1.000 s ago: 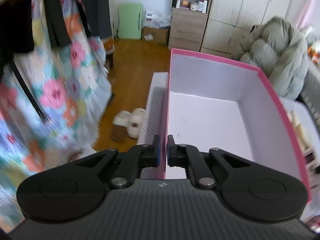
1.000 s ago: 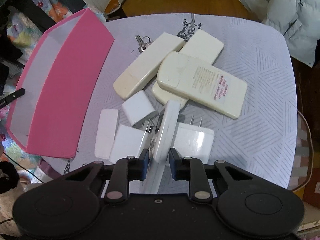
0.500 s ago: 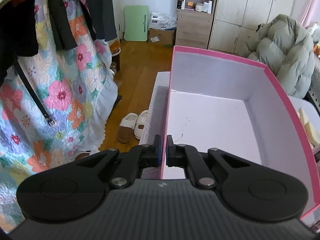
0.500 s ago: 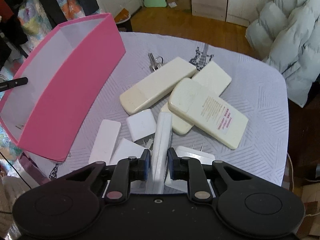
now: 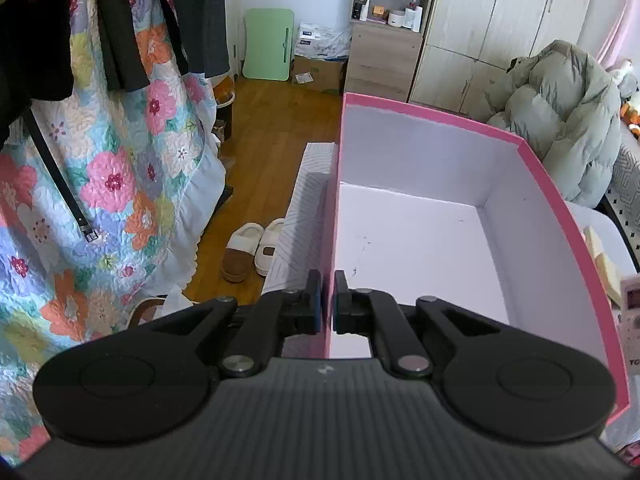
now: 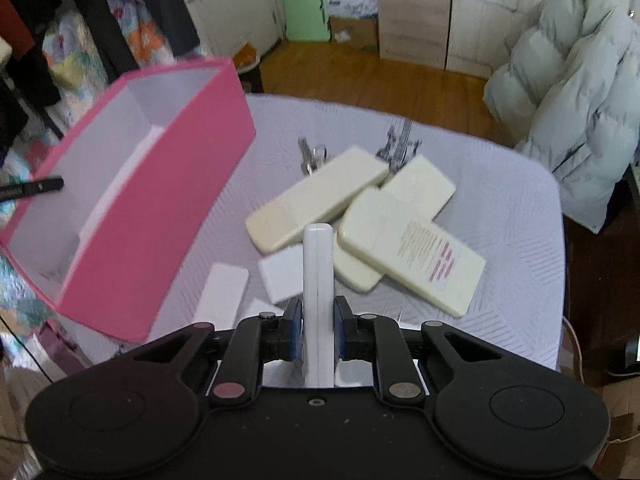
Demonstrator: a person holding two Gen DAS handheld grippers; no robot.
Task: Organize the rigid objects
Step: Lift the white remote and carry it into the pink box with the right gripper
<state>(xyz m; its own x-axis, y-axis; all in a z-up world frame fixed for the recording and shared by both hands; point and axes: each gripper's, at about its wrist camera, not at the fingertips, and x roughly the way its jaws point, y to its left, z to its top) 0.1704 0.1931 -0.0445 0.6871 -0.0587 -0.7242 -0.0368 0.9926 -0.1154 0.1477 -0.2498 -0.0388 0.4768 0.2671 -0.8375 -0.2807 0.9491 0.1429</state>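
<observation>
My left gripper (image 5: 327, 300) is shut on the near wall of a pink box (image 5: 552, 200) with a white, empty inside. The right wrist view shows the same pink box (image 6: 160, 216) at the left of the table, with a black fingertip (image 6: 36, 186) of the left gripper on its far wall. My right gripper (image 6: 317, 328) is shut on a slim white remote (image 6: 318, 264), held on edge above the pile. Below it lie three cream remotes (image 6: 316, 196), one with a label (image 6: 412, 248), white plug adapters (image 6: 222, 296) and keys (image 6: 310, 154).
The grey patterned table cover (image 6: 500, 184) ends at rounded edges, with wooden floor beyond. A puffy grey-green jacket (image 6: 580, 100) sits at the right. A floral quilt (image 5: 100, 200) and dark hanging clothes stand left of the box, with slippers (image 5: 256, 248) on the floor.
The right gripper has risen with the white remote, lifting it off the adapters and rolling it straight on edge. The left gripper keeps its hold on the box wall.
</observation>
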